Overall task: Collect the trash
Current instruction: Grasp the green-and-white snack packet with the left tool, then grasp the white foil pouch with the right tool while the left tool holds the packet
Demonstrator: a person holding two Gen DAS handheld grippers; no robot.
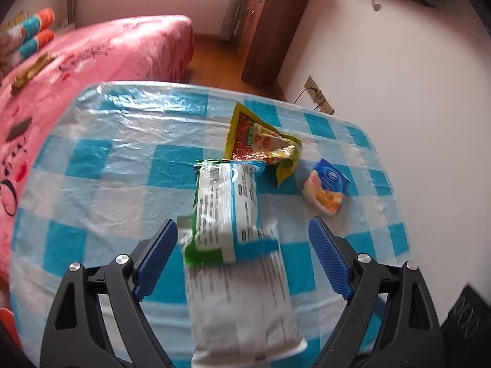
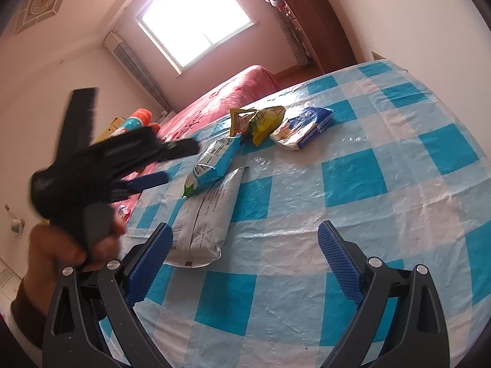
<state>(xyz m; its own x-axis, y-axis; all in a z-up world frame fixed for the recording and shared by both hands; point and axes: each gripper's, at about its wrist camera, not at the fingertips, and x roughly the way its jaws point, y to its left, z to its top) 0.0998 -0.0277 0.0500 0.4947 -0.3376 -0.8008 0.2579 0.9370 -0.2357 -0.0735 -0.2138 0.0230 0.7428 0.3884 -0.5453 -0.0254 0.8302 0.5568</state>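
Observation:
Several pieces of trash lie on the blue-and-white checked table (image 1: 101,159). These are a long white packet (image 1: 242,300), a blue, white and green wrapper (image 1: 225,202) resting on its far end, a crumpled yellow-and-red snack bag (image 1: 260,141), and a small blue-and-orange packet (image 1: 326,187). My left gripper (image 1: 242,230) hangs open above the white packet and the wrapper, its pads clear of both. In the right wrist view the left gripper (image 2: 175,164) is a blur over the table's left edge. My right gripper (image 2: 245,228) is open over bare cloth, its left finger beside the white packet (image 2: 205,220).
A pink bed (image 1: 92,52) runs along the table's left side, and a brown wardrobe (image 1: 270,27) stands against the white wall beyond. A power strip (image 1: 319,95) sits at the table's far right corner. A person's hand (image 2: 61,245) holds the left gripper.

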